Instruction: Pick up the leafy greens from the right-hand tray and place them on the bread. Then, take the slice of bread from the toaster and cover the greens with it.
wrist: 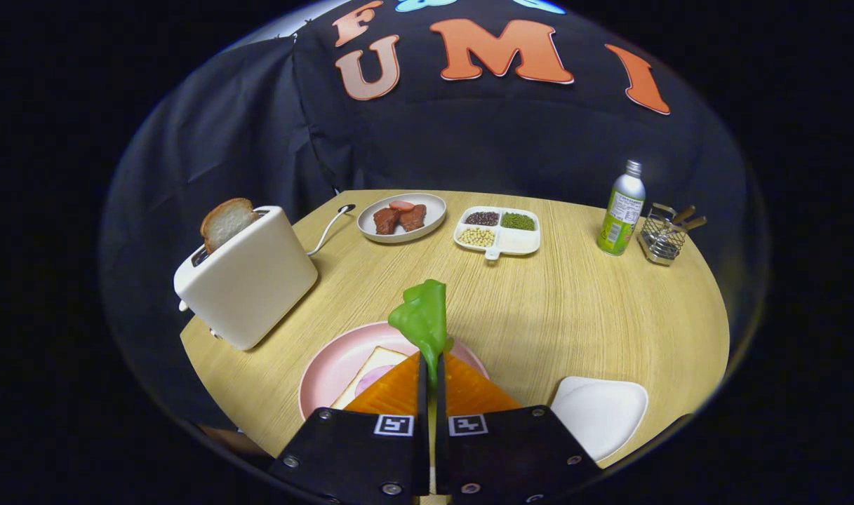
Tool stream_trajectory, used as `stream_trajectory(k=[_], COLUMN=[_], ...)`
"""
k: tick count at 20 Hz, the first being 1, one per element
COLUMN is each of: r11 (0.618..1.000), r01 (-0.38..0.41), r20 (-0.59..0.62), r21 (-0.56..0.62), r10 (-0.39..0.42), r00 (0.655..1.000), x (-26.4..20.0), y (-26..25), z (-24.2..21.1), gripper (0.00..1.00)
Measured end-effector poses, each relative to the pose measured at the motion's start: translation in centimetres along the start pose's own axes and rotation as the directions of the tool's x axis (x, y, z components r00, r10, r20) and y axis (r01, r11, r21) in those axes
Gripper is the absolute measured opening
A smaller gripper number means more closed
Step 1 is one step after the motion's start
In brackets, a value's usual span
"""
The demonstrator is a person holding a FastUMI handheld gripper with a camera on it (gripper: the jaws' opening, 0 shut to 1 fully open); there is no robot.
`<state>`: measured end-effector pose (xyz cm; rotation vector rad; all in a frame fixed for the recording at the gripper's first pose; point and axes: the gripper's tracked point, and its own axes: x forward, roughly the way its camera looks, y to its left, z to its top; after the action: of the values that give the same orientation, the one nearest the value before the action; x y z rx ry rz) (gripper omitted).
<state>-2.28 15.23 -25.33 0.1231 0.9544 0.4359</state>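
My gripper (431, 365) is shut on the leafy greens (422, 321), a green leaf that sticks up ahead of the fingertips. It hangs over a pink plate (328, 375) on which a slice of bread (372, 372) lies with a pink slice on top, partly hidden by my fingers (393, 393). To the left stands a white toaster (248, 280) with a slice of bread (226, 221) poking out of its slot. A white tray (601, 414) lies to the right of my fingers, with nothing on it.
Beyond the greens sit a white plate with pieces of meat (401, 217) and a divided dish of beans (498, 230). A bottle (621, 210) and a wire rack (665, 235) stand at the far right. The toaster's cord (328, 228) runs across the round wooden table (574, 315).
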Motion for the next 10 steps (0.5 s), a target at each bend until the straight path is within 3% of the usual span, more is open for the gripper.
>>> stream_trajectory(k=[4,10], r11=[0.999,0.998], r01=[-0.034,-0.044], r20=[-0.052,-0.117], r21=[-0.021,-0.048], r10=[0.033,0.038], r00=[0.998,0.992], x=[1.1,2.2], y=[2.3,4.2], z=[-1.6,-3.6], gripper=[0.04,0.14])
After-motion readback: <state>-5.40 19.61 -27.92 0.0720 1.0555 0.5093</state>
